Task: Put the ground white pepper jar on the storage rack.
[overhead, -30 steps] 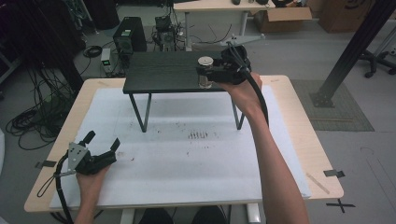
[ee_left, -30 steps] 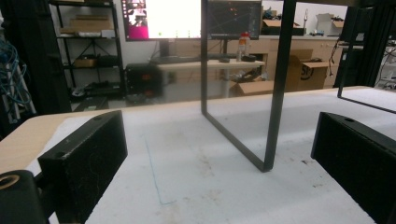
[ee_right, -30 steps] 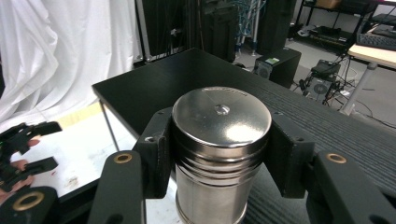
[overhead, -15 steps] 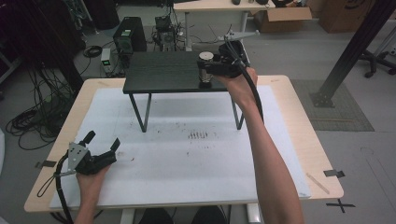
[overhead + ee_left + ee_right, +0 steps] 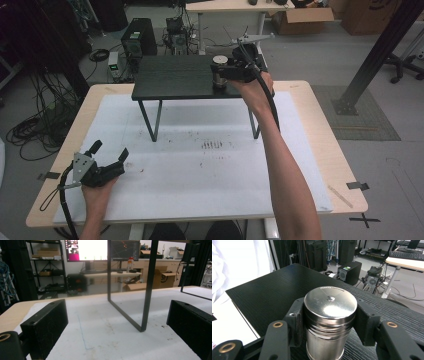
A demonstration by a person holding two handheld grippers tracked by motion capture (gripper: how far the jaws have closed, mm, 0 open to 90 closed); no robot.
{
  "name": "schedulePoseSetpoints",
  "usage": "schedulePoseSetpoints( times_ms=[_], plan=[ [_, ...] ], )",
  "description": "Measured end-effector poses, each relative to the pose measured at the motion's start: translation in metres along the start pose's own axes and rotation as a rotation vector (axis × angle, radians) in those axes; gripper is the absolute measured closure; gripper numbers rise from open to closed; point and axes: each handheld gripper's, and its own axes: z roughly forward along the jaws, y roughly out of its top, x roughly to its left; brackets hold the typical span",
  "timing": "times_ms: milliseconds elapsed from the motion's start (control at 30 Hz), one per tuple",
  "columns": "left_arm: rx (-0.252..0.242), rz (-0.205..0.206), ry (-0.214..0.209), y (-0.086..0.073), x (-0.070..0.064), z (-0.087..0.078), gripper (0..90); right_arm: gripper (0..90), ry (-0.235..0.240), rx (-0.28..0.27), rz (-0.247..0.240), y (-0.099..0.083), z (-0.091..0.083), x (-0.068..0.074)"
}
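Steel canister (image 5: 329,320), base cut off in right gripper view; stands on black shelf (image 5: 175,77) above the table (image 5: 310,150), clasped by right gripper (image 5: 226,74). Left gripper (image 5: 107,155) spread, empty.

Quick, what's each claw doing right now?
Left claw: open, empty, low over the table.
Right claw: closed on the metal can on the black shelf.

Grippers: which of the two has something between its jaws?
The right gripper, up on the black raised shelf, with its jaws against a steel canister. The left gripper sits open over the white mat, holding nothing.
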Motion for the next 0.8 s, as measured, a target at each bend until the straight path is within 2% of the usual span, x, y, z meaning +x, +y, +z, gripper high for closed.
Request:
schedulePoseSetpoints(
  times_ms=[333, 800],
  plan=[
    [0.0, 0.0, 0.0, 0.0, 0.0, 0.0, 4.0, 48.9, -0.007, 0.004, 0.003, -0.0026, 0.0023, -0.0009],
    [-0.001, 0.001, 0.0, 0.0, -0.0001, 0.0, 4.0, 48.9, -0.014, -0.001, -0.02, -0.005, 0.0008, 0.0023]
  ],
)
